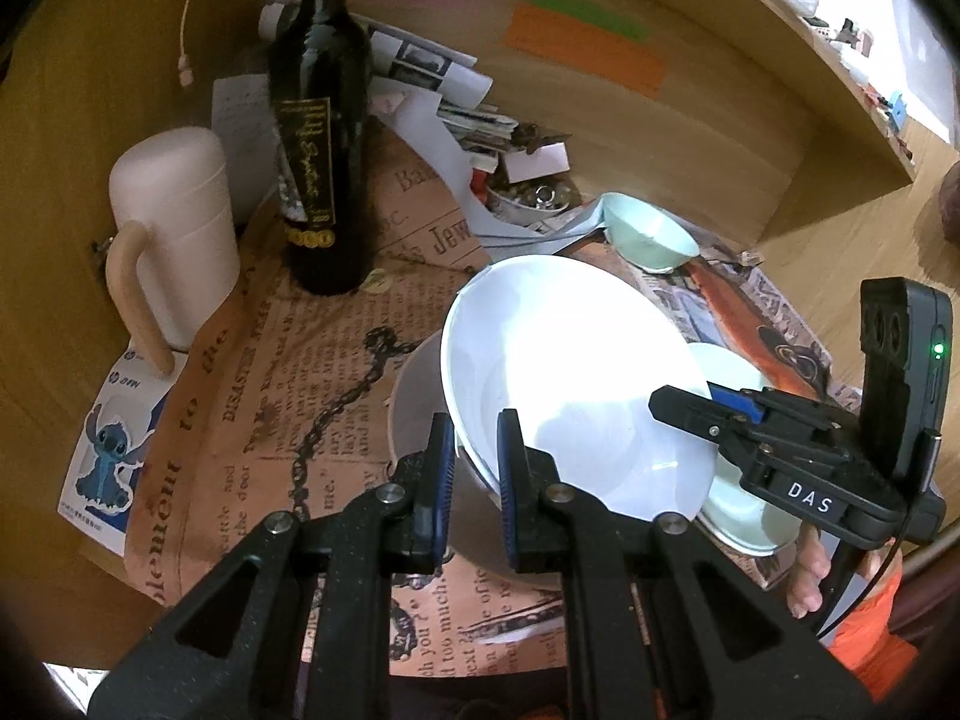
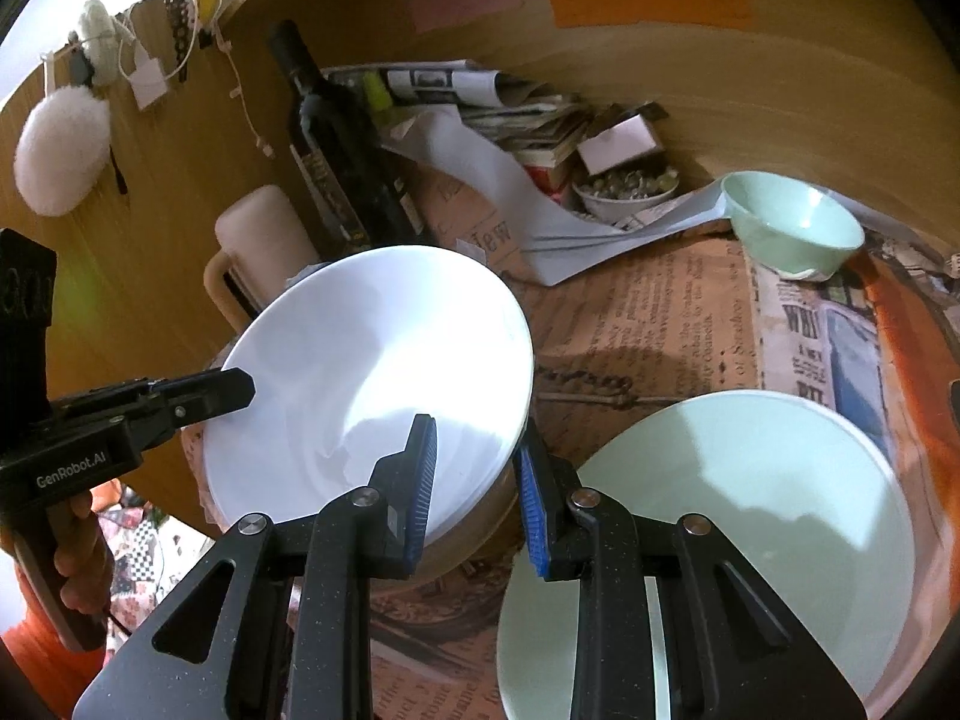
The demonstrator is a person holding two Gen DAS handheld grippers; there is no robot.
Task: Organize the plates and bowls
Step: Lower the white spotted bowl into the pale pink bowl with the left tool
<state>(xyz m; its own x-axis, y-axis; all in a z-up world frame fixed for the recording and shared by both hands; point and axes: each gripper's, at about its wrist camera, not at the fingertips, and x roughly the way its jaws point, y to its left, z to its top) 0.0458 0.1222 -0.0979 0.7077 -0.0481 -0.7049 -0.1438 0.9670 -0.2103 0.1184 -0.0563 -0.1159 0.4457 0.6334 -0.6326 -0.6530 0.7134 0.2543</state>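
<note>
Newsprint sheets (image 1: pixel 336 360) over wooden desk (image 1: pixel 66 324)

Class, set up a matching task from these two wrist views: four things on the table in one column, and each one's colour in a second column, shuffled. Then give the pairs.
Things:
1. large bowl held at its rim
2. small bowl at the back
3. wine bottle
4. lidded jug

Colours:
A. cream with tan handle
B. white
C. dark, nearly black
D. pale green

Pairs: 1-B, 2-D, 3-C, 4-A
</note>
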